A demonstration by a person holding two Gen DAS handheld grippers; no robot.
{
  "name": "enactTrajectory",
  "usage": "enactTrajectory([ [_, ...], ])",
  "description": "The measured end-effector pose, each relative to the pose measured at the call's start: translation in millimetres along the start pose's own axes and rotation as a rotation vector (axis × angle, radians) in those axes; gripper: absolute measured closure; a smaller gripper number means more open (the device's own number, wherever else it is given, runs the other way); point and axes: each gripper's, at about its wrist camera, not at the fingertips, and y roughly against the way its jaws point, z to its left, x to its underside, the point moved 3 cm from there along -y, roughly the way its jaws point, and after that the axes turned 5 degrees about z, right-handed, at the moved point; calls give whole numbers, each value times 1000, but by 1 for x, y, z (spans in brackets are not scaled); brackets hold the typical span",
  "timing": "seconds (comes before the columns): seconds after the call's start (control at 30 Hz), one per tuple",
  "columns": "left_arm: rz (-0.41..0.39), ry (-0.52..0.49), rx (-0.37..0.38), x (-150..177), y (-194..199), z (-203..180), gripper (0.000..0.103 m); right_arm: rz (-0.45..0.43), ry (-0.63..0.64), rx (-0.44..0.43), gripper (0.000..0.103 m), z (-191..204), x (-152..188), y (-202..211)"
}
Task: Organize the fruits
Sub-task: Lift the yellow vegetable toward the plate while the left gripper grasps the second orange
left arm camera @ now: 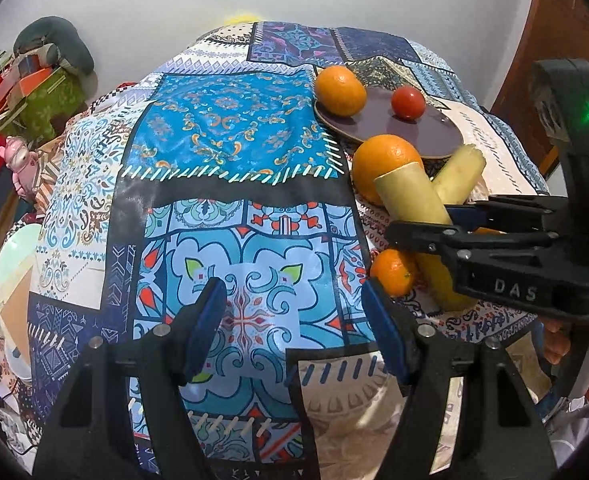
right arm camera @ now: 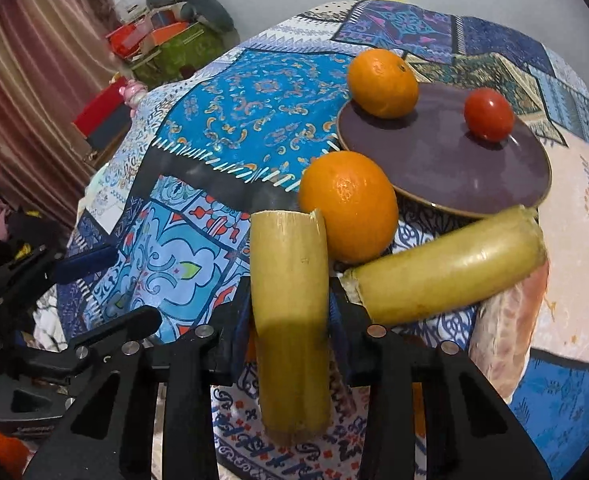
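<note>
Round dark-purple plate (right arm camera: 446,160), upper right of frame, holds one orange mandarin (right arm camera: 382,82) and small red tomato (right arm camera: 488,114); right gripper (right arm camera: 290,344) clamps pale-yellow sugarcane piece (right arm camera: 290,320), centre; second cane (right arm camera: 450,272), large orange (right arm camera: 348,206) off-plate; left gripper (left arm camera: 294,340) apart, empty.

The right gripper (right arm camera: 290,344) points steeply down, both blue-padded fingers (right arm camera: 238,340) pressed against the sides of an upright yellow-green stalk piece (right arm camera: 290,300) clamped between them. The left gripper (left arm camera: 294,328) also tilts down, its jaws standing apart with nothing between its pads (left arm camera: 206,328), off to the right gripper's left.
</note>
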Motion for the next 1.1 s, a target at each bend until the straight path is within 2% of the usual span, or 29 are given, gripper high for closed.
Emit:
enactTrajectory([
  [0.2, -9, -11, 11, -14, 0, -10, 33, -73, 27, 24, 71, -5, 2, 30],
  [0.4, -27, -45, 20, -38, -6, -32, 33, -198, -7, 57, 71, -38, -6, 87],
  [0.6, -18, -60, 46, -67, -23, -58, 33, -295, -43, 133, 71, -65, -12, 126],
  [0.8, 13, -57, 54, -91, -47, -71, 33, -306, -75, 214, 71, -98, -7, 134],
  [1.1, 63, -32, 48, -100, -79, -80, 31, -279, -135, 222, 71, -137, 6, 126],
])
